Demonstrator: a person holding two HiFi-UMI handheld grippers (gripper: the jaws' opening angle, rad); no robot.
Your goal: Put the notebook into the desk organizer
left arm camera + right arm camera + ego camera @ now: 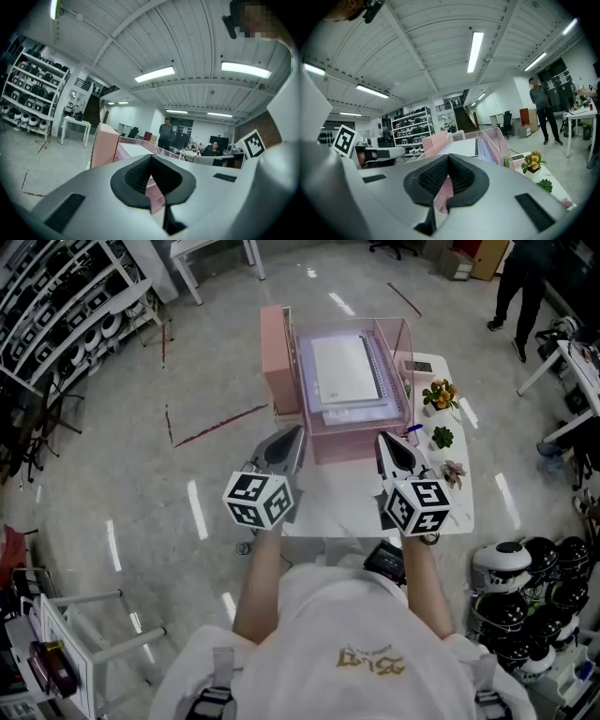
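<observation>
Here we are with both tools drawn up side by side at the near edge of the white table [349, 510]; the left gripper [293, 435] and the right gripper [384, 440] each point roughly level at the pink desk organizer [339, 446], just short of its front wall and touching nothing; we read the tongs as pinched together on both sides, tips meeting, with only the pink mesh showing through the hollow behind the pads, so neither carries anything; held like this, apart from the tray and empty, they look to us like hands at rest, not hands mid-reach. The notebook [345, 369] lies flat inside the organizer, between its pink mesh side walls, on top of a paler stack of sheets that juts out a little towards us; we judge the task's main step done, or as good as done, since the book sits wholly within the rim. It is a white-covered book, plain on its face, with a spiral binding running down its right edge, square to the tray and not tilted. A taller pink block [275, 360] stands against the organizer's left side; to the right, well clear of the tray, small potted plants [439, 395] line the table's edge, out of any path the grippers would need.
</observation>
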